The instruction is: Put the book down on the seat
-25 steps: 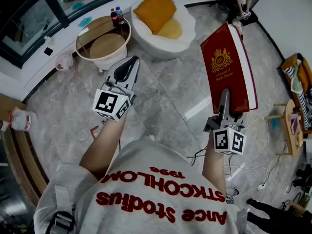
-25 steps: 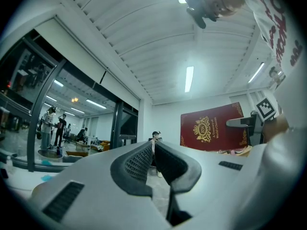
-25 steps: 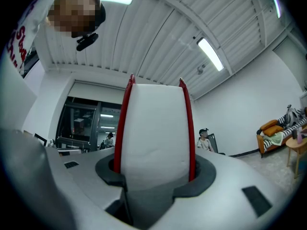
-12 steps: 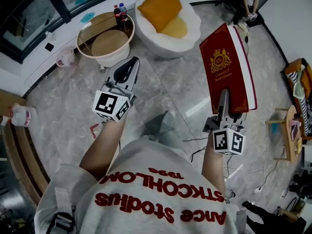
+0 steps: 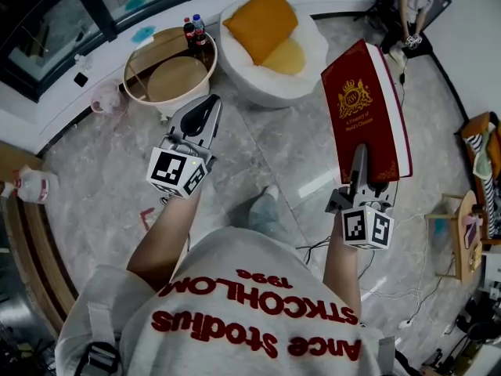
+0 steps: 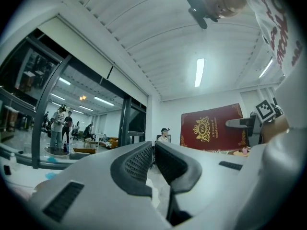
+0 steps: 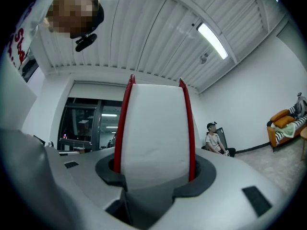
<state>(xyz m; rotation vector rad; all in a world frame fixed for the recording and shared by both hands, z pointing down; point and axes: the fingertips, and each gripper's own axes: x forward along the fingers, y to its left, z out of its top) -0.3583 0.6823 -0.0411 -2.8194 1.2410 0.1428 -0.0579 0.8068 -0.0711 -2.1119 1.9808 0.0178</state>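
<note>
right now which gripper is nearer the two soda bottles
Left. The left gripper is just short of the round table holding the soda bottles; the right gripper, clamping the red book, is farther right.

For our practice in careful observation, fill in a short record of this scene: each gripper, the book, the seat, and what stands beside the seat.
right gripper: shut on the book's near end
left gripper: shut, empty
book: red, in the air, front cover facing the left gripper
seat: white, round, an orange cushion and a yellow cushion on it, no book yet
beside seat: round table with two bottles
</note>
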